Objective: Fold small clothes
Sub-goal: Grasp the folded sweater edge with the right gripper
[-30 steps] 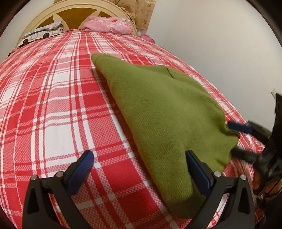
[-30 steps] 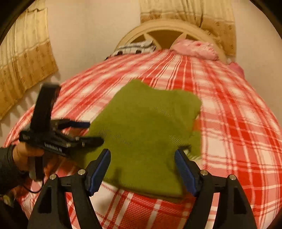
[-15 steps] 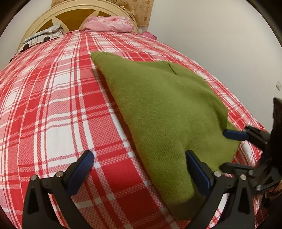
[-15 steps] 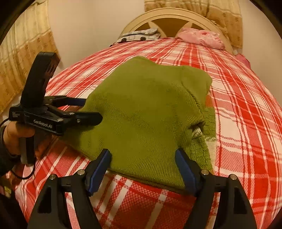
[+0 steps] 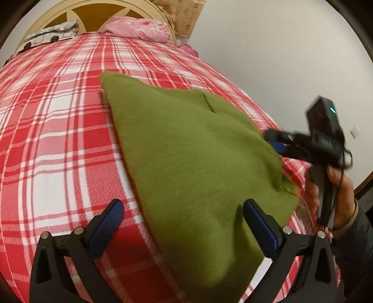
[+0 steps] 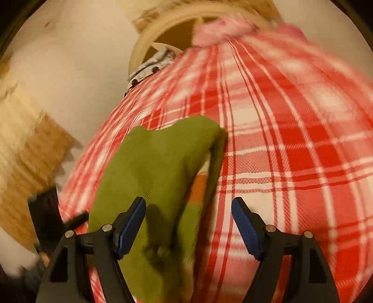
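A green knit sweater (image 5: 186, 158) lies folded on the red and white plaid bed (image 5: 58, 130). My left gripper (image 5: 184, 219) is open and empty, low over the sweater's near left edge, its right finger above the cloth. My right gripper (image 6: 188, 219) is open and empty at the sweater's right side (image 6: 153, 167); its left finger is over the green cloth. It also shows in the left wrist view (image 5: 277, 142), by the sweater's right edge. An orange and white patch (image 6: 198, 186) shows under the green layer.
A cream headboard (image 5: 93, 14) stands at the far end with a pink pillow (image 5: 139, 30) and a patterned cloth (image 5: 51, 37). A white wall (image 5: 268, 58) runs along the bed's right side. A beige curtain (image 6: 25, 144) hangs on the left.
My right gripper has swung around to the sweater's right side and tilted, with motion blur. My left gripper has shifted slightly. Both stay open.
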Available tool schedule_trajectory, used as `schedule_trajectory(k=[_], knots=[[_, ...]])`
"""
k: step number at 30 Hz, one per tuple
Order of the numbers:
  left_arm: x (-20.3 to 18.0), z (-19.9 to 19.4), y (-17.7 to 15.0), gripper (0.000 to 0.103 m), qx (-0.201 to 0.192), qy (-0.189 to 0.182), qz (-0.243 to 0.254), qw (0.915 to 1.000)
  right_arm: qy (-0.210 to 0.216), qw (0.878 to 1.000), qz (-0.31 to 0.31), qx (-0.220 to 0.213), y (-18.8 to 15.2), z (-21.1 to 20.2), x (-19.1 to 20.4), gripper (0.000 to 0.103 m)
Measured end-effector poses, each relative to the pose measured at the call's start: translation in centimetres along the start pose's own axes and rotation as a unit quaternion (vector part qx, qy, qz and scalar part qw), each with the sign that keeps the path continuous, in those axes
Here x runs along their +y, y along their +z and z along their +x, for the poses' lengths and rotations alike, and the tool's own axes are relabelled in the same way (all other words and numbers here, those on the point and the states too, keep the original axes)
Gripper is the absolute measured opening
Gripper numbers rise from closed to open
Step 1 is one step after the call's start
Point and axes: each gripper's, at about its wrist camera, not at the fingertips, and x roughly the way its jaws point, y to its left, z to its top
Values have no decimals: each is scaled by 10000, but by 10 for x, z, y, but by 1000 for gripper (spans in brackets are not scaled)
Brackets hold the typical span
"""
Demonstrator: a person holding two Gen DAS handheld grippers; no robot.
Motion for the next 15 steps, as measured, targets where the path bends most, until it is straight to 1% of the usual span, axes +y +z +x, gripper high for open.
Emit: schedule_trajectory(k=[4, 6, 7, 9, 12, 15], knots=[[0, 3, 1, 103, 3, -43, 45, 10000, 335, 9989, 286, 164, 18, 27, -15, 77], [1, 3, 0, 103, -34, -88, 40, 9999, 641, 9964, 511, 219, 27, 38, -22, 77], [2, 2, 0, 102, -56, -111, 22, 9999, 718, 9955, 578, 219, 32, 44, -24, 77], [3, 0, -2, 99, -92, -158, -13, 9998, 778, 9949, 588, 245, 38, 52, -27, 77], [4, 2, 0, 99, -107, -229, -56, 9997, 854, 9947, 525, 244, 44, 60, -28, 77], [1, 3, 0, 99, -96, -177, 12, 9998, 888, 9946, 484, 217, 52, 68, -32, 76]])
